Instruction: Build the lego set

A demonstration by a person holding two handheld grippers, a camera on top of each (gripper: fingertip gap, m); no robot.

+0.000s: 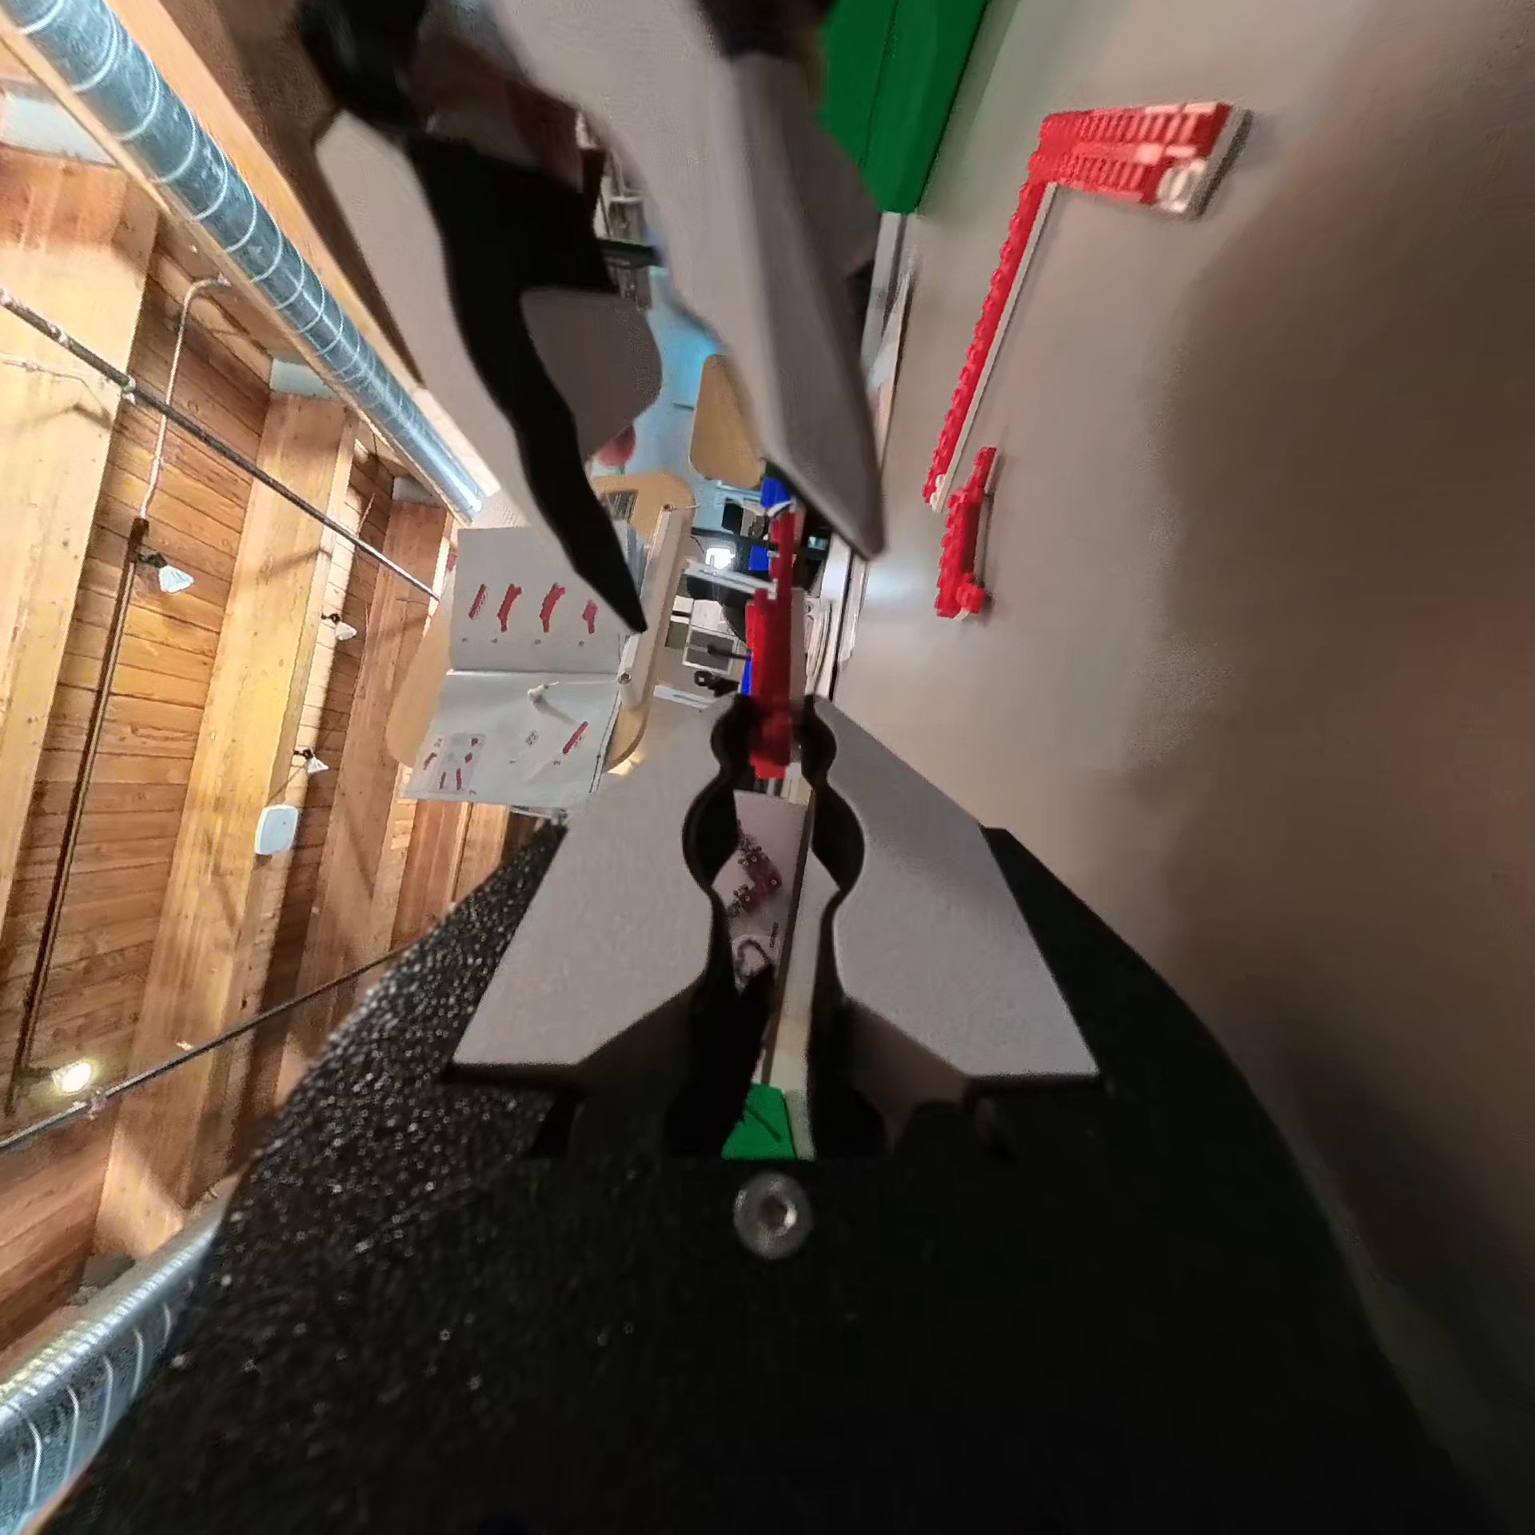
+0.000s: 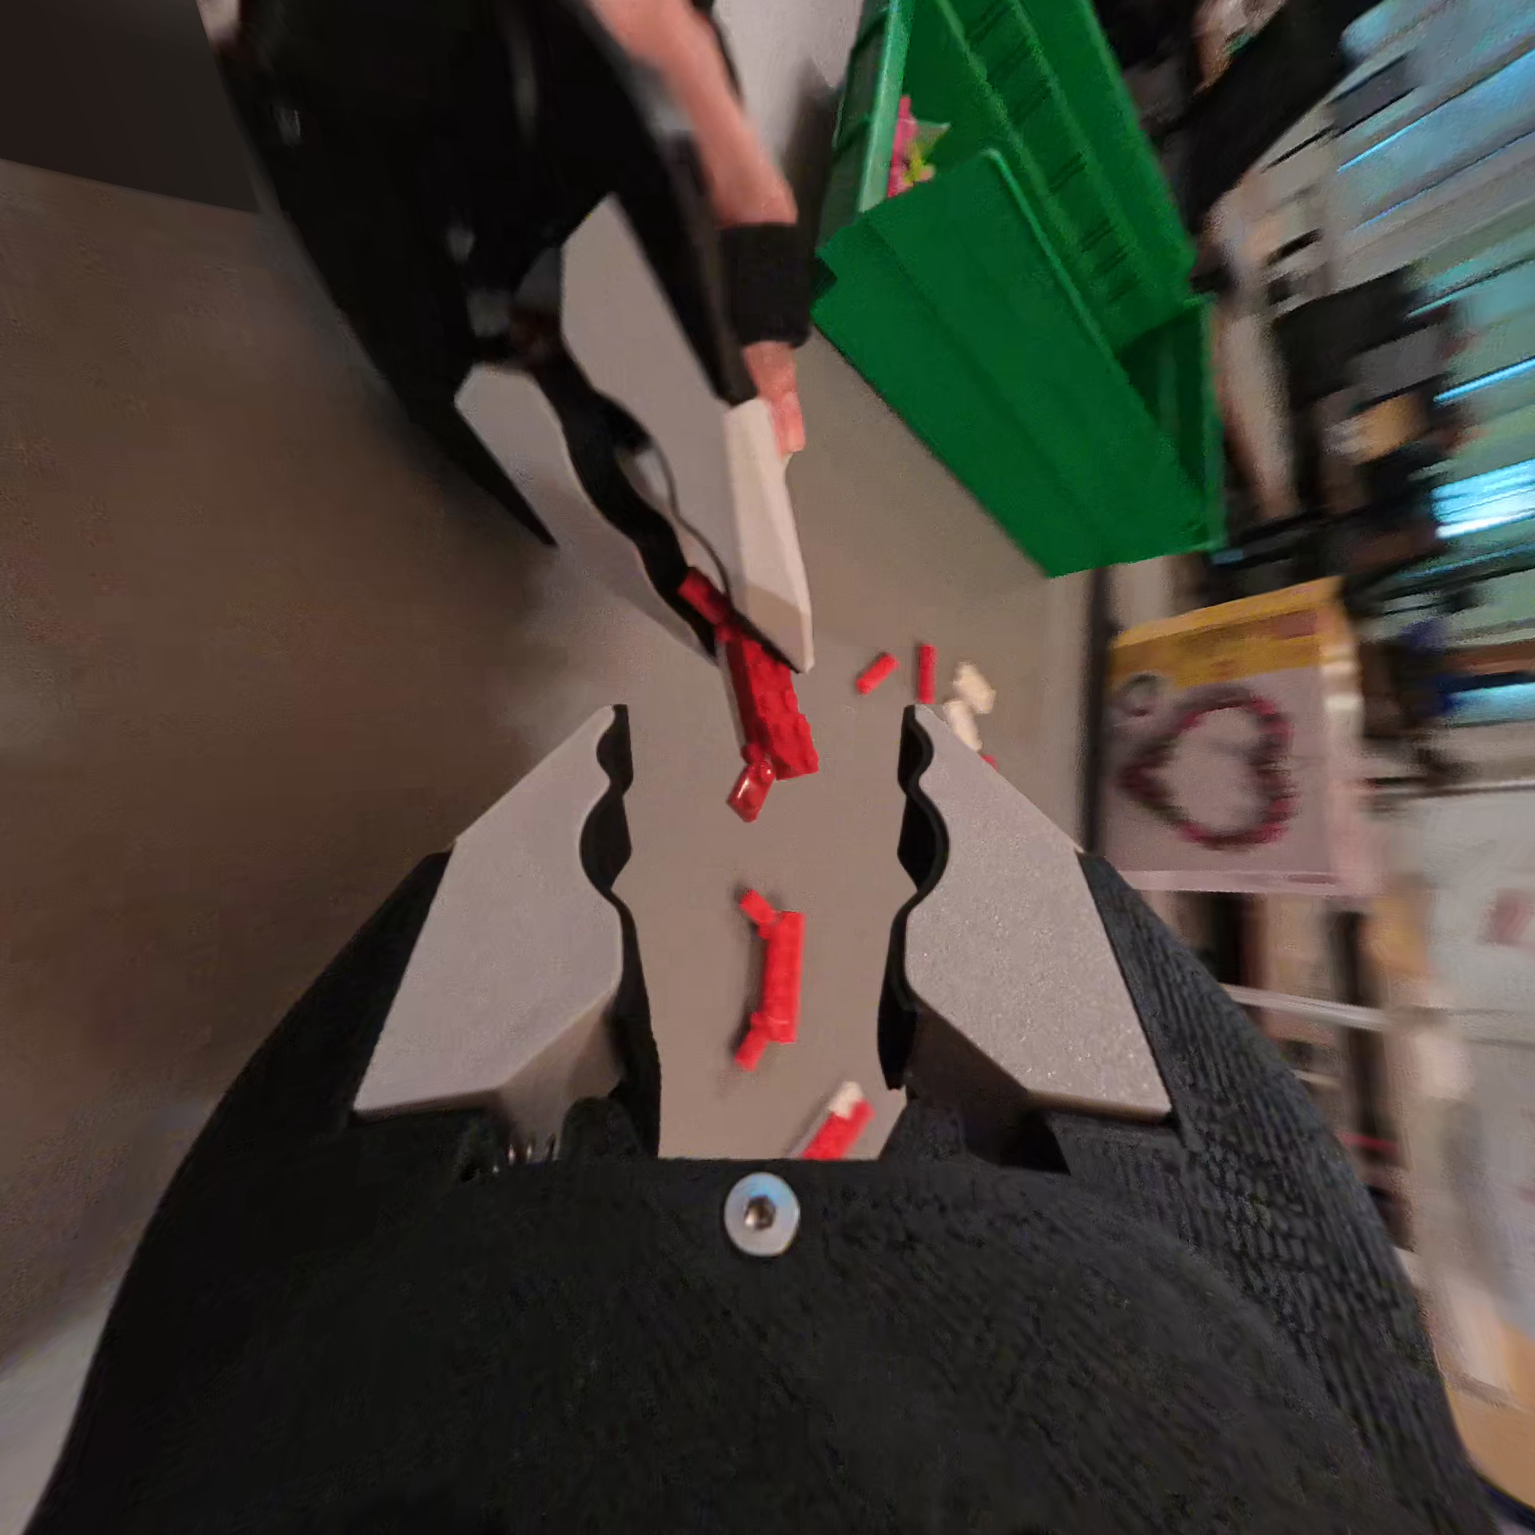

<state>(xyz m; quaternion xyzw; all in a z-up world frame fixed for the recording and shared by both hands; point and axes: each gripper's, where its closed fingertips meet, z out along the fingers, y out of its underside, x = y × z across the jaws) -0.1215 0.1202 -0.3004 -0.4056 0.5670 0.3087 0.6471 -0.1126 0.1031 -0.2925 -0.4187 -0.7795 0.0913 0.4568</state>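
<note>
My left gripper (image 1: 772,718) is shut on a red Lego assembly (image 1: 771,648) and holds it in the air, tipped on its side. In the right wrist view the left gripper (image 2: 760,656) grips that assembly (image 2: 768,706), and a small red piece (image 2: 750,793) hangs at its lower end. My right gripper (image 2: 764,714) is open and empty, facing the held assembly from close by; it also shows in the left wrist view (image 1: 752,586). A curved red assembly (image 2: 777,972) lies on the grey table (image 2: 249,581) between my right fingers.
An L-shaped red build (image 1: 997,332) and a shorter red build (image 1: 963,540) lie on the table (image 1: 1246,747). Loose red pieces (image 2: 876,673) and white pieces (image 2: 968,698) lie near a green bin (image 2: 997,332). A set box (image 2: 1221,747) and an open instruction booklet (image 1: 523,664) stand nearby.
</note>
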